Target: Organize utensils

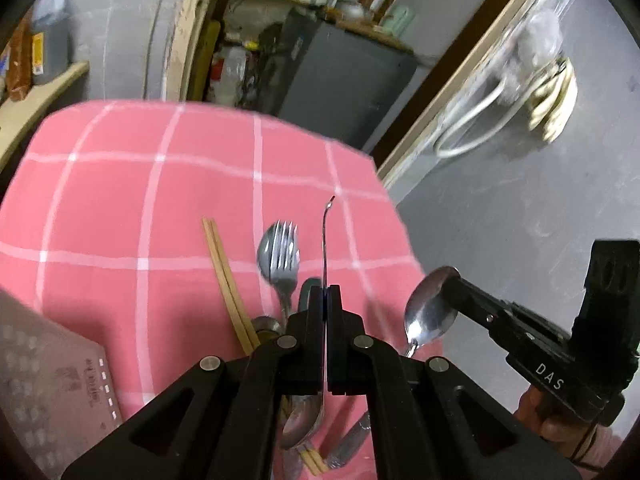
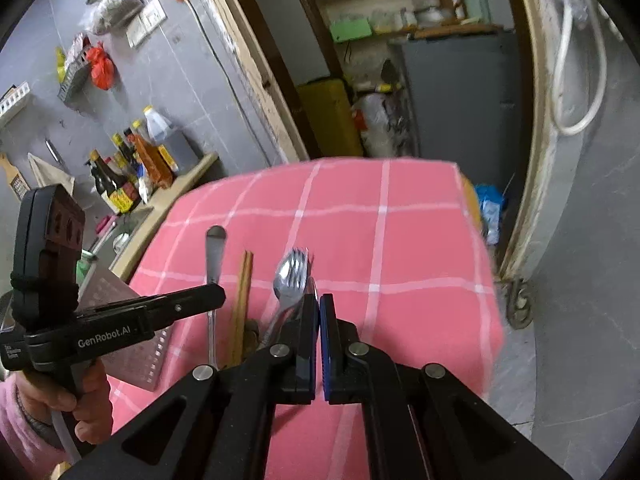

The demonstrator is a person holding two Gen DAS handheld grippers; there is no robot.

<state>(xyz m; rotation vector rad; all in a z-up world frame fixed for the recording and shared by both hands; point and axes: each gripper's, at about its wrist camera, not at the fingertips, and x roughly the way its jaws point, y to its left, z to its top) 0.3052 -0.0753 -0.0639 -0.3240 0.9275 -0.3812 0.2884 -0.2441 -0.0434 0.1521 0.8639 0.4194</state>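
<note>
My left gripper (image 1: 326,294) is shut on a steel spoon; its thin handle (image 1: 325,240) sticks up edge-on and its bowl (image 1: 304,420) hangs below the fingers. In the right wrist view the same handle (image 2: 214,272) rises past the left gripper (image 2: 216,296). My right gripper (image 2: 319,304) is shut on a second spoon, whose bowl (image 1: 430,306) shows at its tip (image 1: 454,282) in the left wrist view. On the pink checked cloth (image 1: 160,200) lie a fork over a spoon (image 1: 282,256) and a pair of wooden chopsticks (image 1: 228,280).
A perforated metal box (image 1: 52,392) stands on the cloth at the left; it also shows in the right wrist view (image 2: 132,328). More cutlery (image 1: 348,444) lies under my left gripper. A shelf with sauce bottles (image 2: 128,172) is left of the table. The table's right edge drops to grey floor (image 1: 520,208).
</note>
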